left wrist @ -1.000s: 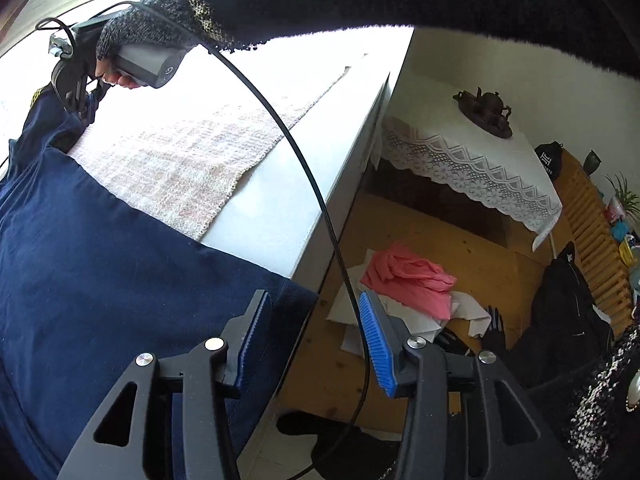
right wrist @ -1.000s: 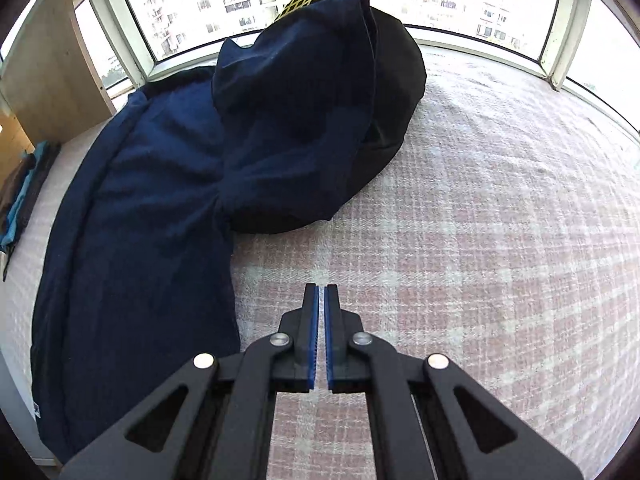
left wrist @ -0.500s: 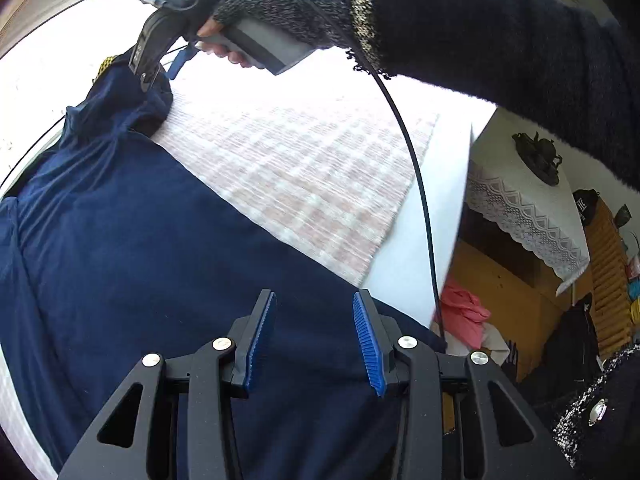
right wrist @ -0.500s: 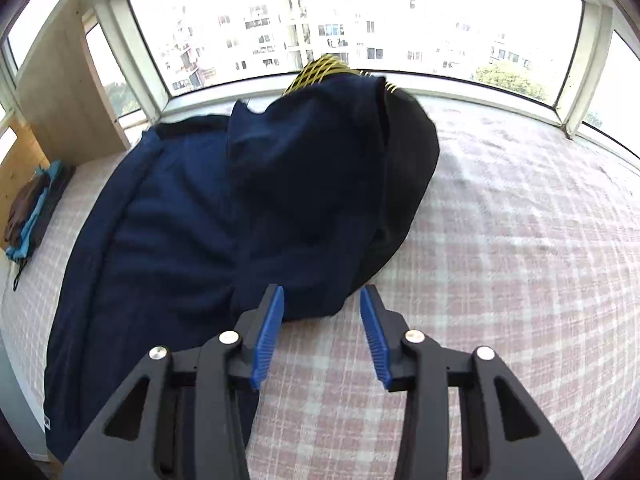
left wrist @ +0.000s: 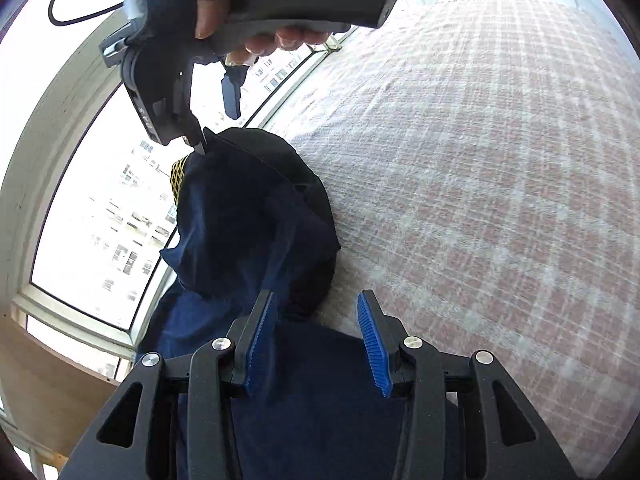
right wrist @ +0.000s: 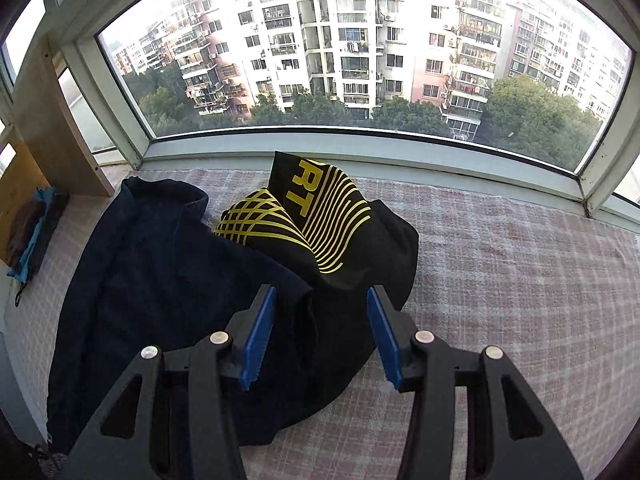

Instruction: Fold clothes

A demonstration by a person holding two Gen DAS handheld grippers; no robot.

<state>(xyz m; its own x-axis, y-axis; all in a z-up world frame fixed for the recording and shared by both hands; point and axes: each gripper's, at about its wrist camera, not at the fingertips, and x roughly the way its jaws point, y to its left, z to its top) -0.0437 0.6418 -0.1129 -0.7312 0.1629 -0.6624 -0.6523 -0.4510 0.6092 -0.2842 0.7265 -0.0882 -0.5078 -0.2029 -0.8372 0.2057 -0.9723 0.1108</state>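
While the folding had barely begun, two garments lay in a loose heap on a pink-and-white checked cloth [right wrist: 520,280] spread below a wide bay window [right wrist: 360,60]. A navy top [right wrist: 160,272] sprawled flat toward the left, its hem reaching the near edge of the cloth, with no crisp fold or squared edge to be seen in either view. Bunched against it and partly draped over it sat a black shirt [right wrist: 352,288], its yellow line print and the letters "RT" pushed up into a peak near the sill. The right gripper [right wrist: 322,330] hung over the seam where the two garments met, its blue ribbed pads spread wide and holding nothing. The left gripper [left wrist: 316,344] hovered above the navy fabric, likewise gaping and empty. From the left wrist view, a hand [left wrist: 248,20] in a grey knit fingerless glove could be seen holding the other tool over the top of the pile. Both garments looked soft, matte and limp, likely to sag and slide when lifted; the cloth beneath appeared coarse and woven, with a slightly fuzzy nap. By the look of it, everything remained to do: separating the two pieces, smoothing each flat, then folding.
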